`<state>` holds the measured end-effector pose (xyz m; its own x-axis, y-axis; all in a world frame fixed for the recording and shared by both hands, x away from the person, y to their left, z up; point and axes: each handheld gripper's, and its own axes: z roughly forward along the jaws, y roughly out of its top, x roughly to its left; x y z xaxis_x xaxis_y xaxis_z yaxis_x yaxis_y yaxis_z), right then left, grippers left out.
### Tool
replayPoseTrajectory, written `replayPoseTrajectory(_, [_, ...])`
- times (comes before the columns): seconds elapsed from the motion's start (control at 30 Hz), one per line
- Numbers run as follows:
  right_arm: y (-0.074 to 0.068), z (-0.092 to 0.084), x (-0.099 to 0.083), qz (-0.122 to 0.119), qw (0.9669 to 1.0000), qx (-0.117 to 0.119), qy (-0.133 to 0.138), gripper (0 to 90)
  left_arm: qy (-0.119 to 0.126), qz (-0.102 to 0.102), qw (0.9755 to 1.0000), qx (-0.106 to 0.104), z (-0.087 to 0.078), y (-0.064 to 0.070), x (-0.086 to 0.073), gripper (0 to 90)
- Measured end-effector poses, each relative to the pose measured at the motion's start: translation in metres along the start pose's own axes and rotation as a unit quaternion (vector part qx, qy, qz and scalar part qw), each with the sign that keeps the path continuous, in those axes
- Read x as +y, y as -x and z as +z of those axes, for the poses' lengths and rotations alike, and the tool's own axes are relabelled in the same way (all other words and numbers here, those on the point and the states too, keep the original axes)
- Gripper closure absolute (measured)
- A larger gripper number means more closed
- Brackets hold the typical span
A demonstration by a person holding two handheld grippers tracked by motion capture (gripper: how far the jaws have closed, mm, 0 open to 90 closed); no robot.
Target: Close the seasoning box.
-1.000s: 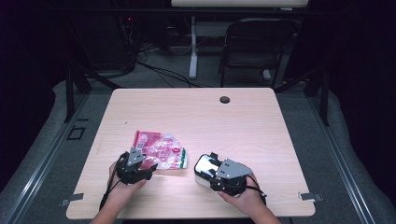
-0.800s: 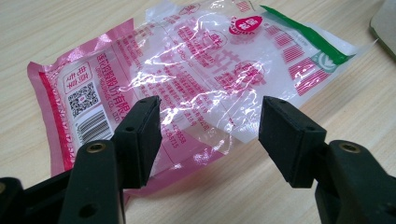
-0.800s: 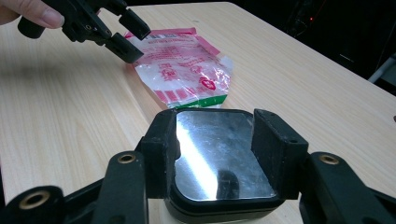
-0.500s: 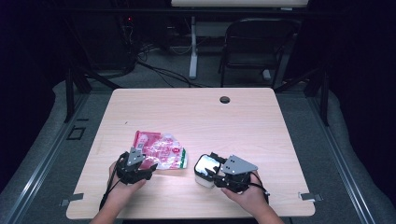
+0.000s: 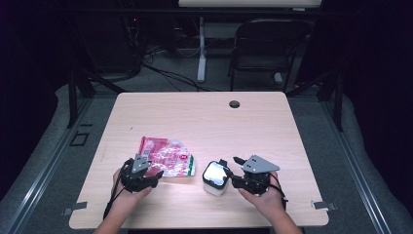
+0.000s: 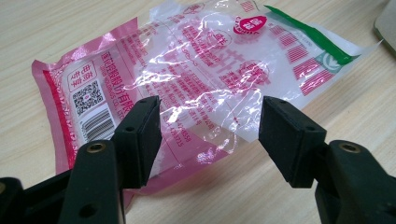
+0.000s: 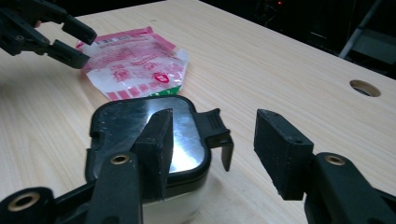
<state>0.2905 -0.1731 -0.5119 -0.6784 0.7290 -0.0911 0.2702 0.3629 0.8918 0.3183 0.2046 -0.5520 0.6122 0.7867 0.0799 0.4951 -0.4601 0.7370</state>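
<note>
We see a pale wooden tabletop (image 5: 272,131) from above, with a person's two forearms coming in from the near edge, each hand holding a black two-jaw gripper.

The left gripper (image 5: 148,176) rests near the front left of the tabletop, at the near edge of a crinkled plastic packet (image 5: 168,158). The packet is clear with pink and red print, a barcode at one end and a green stripe at the other, and it lies flat on the wood. In the left gripper view, the left gripper (image 6: 210,126) has its jaws spread wide, with the packet (image 6: 196,70) lying beneath and beyond them; we see no pad pressing on it.

To the right of the packet, and just apart from it, stands a small white container (image 5: 215,178) with a shiny lid framed in black and a black latch on one side. The right gripper (image 5: 230,165), topped by a grey three-cornered plate, points at it from the right. In the right gripper view, the right gripper (image 7: 210,135) has its jaws wide apart and has just been opening further. The container (image 7: 149,140) sits under and in front of one jaw, with its latch in the gap between the jaws; neither pad clamps it.

A round hole (image 5: 234,104) sits near the far edge of the tabletop.
</note>
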Motion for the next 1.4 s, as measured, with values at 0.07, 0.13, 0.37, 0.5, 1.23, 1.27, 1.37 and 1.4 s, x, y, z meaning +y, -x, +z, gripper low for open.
replayPoseTrajectory(0.07, [0.004, 0.000, -0.001, 0.007, 1.0000, -0.005, 0.003, 47.3, 0.000, 0.000, 1.0000, 0.000, 0.000, 0.000, 0.000, 39.0])
replayPoseTrajectory(0.13, [0.008, -0.001, -0.003, 0.017, 0.9998, -0.007, 0.002, 47.3, 0.001, 0.000, 1.0000, 0.001, 0.000, 0.000, 0.000, 39.0])
replayPoseTrajectory(0.37, [0.024, 0.001, -0.010, 0.054, 0.9980, -0.033, -0.004, 47.3, 0.000, -0.002, 1.0000, 0.003, 0.001, -0.001, -0.001, 39.2])
replayPoseTrajectory(0.5, [0.036, 0.000, -0.015, 0.085, 0.9954, -0.045, -0.006, 47.1, 0.000, -0.003, 1.0000, 0.003, 0.001, -0.002, -0.001, 39.3])
replayPoseTrajectory(1.23, [0.071, 0.009, -0.045, 0.172, 0.9796, -0.096, -0.039, 47.0, -0.002, -0.011, 0.9999, 0.004, 0.003, -0.005, -0.003, 39.3])
replayPoseTrajectory(1.27, [0.072, 0.009, -0.046, 0.178, 0.9785, -0.096, -0.040, 47.0, -0.002, -0.011, 0.9999, 0.004, 0.003, -0.005, -0.004, 39.3])
replayPoseTrajectory(1.37, [0.076, 0.009, -0.049, 0.195, 0.9749, -0.098, -0.040, 47.1, -0.003, -0.013, 0.9999, 0.004, 0.004, -0.006, -0.004, 39.4])
replayPoseTrajectory(1.4, [0.078, 0.009, -0.050, 0.201, 0.9737, -0.099, -0.041, 47.2, -0.003, -0.013, 0.9999, 0.004, 0.005, -0.006, -0.004, 39.4])
